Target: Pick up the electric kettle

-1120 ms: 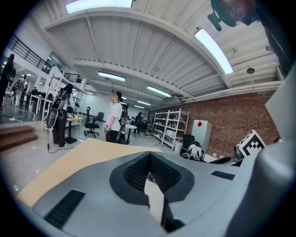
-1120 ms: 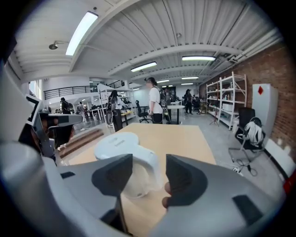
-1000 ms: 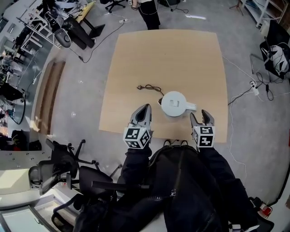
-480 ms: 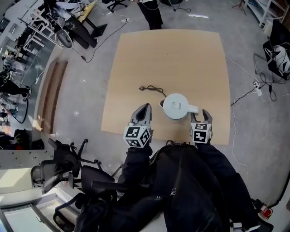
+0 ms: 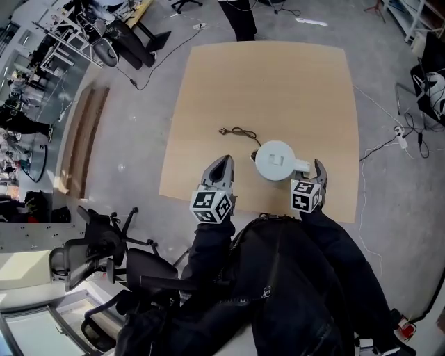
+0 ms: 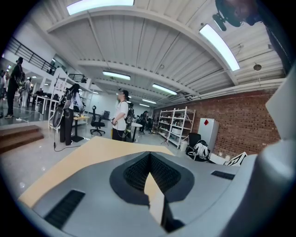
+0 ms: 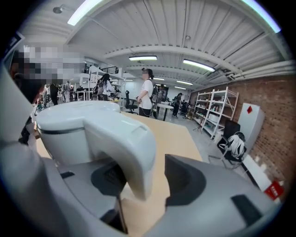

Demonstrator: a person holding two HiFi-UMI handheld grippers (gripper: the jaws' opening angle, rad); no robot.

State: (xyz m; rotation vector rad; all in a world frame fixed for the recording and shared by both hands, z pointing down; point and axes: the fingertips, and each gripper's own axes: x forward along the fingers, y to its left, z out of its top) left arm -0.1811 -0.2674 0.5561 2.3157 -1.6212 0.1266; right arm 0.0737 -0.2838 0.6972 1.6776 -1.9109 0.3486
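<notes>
The white electric kettle (image 5: pixel 275 160) stands on the wooden table (image 5: pixel 264 83) near its front edge, with its handle (image 5: pixel 303 165) pointing right. My right gripper (image 5: pixel 314 168) has reached the handle. In the right gripper view the kettle (image 7: pixel 74 132) fills the left side. Its handle (image 7: pixel 127 148) hangs between the jaws of my open right gripper (image 7: pixel 145 178), close to the left jaw and with a gap to the right one. My left gripper (image 5: pixel 222 167) hovers left of the kettle, apart from it; in its own view the left gripper (image 6: pixel 149 159) is shut on nothing.
A black power cord (image 5: pixel 238 132) lies on the table behind the kettle. A person (image 5: pixel 240 17) stands at the table's far edge. Office chairs (image 5: pixel 104 243) crowd the floor at the lower left. Cables (image 5: pixel 389 139) trail on the floor at the right.
My right gripper has moved forward and now has the kettle's handle between its jaws. The left gripper has barely moved.
</notes>
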